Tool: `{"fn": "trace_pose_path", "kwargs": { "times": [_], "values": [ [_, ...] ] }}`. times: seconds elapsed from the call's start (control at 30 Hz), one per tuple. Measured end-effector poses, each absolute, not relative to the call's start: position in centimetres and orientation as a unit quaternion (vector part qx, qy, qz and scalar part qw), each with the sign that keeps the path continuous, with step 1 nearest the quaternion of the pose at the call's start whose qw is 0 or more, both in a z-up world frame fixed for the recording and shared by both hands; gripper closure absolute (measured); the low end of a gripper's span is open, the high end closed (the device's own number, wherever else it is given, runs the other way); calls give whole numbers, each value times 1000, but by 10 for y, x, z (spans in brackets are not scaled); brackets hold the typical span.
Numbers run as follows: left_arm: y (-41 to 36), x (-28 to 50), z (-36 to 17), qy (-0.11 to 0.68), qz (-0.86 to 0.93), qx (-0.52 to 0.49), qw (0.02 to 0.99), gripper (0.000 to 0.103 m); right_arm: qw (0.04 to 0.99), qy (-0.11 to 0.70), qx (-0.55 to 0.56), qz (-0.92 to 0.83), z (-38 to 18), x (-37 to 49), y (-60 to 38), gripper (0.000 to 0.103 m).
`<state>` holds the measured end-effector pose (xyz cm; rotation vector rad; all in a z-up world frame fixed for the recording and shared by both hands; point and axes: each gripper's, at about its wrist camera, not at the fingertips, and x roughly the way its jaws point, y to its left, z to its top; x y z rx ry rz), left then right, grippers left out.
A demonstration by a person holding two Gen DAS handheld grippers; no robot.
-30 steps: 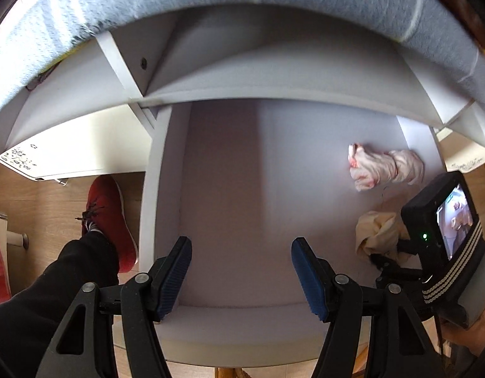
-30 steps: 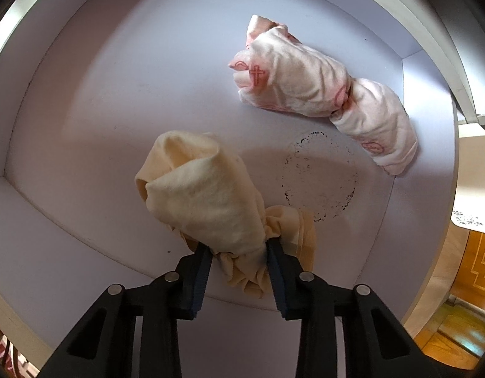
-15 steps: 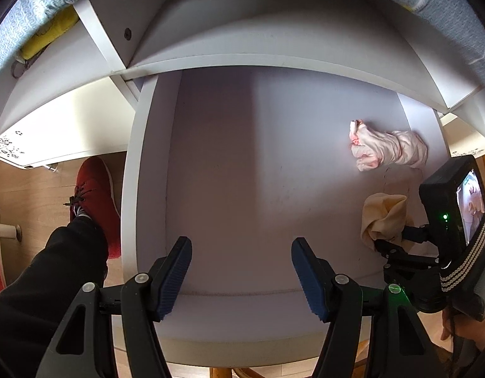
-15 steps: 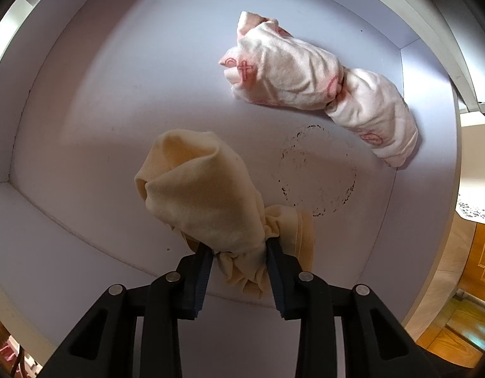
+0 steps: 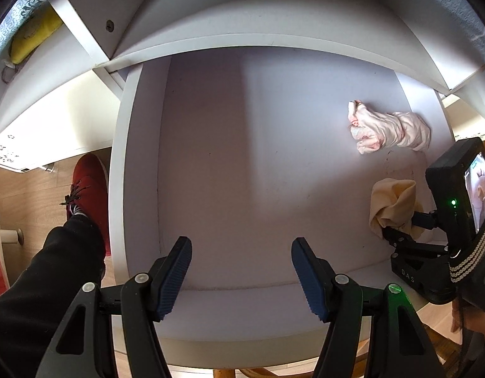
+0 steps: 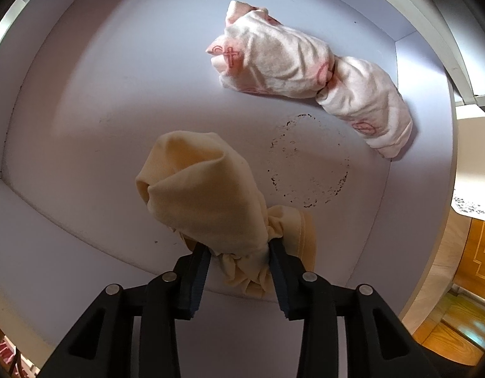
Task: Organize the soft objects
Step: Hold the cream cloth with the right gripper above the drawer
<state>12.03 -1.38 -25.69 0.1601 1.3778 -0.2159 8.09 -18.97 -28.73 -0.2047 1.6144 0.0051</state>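
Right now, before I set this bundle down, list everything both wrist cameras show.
Cream cloth bundle: one, pale yellow, held just inside the shelf compartment's front.
Pink printed cloth bundle: one, white-pink, on the shelf floor, back right.
Ring stain: one, dark, between the bundles.
White shelf compartment: one, holds both bundles.
Yellow item: one, upper-left cubby.
Red shoe: one, floor left.
Left gripper: open, empty.
Right gripper: shut on the cream bundle.
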Motion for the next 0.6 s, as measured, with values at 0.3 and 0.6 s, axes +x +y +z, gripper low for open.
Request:
{"fn": "trace_pose_path", "kwargs": {
  "times": [0.3, 0.6],
  "values": [
    [-23, 121, -264, 639, -111, 88, 756, 37, 693, 715, -97, -1, -287, 80, -187, 69],
    [-38, 131, -268, 635, -134, 111, 753, 37, 682, 727, -80, -4, -283, 78, -193, 69]
  ]
}}
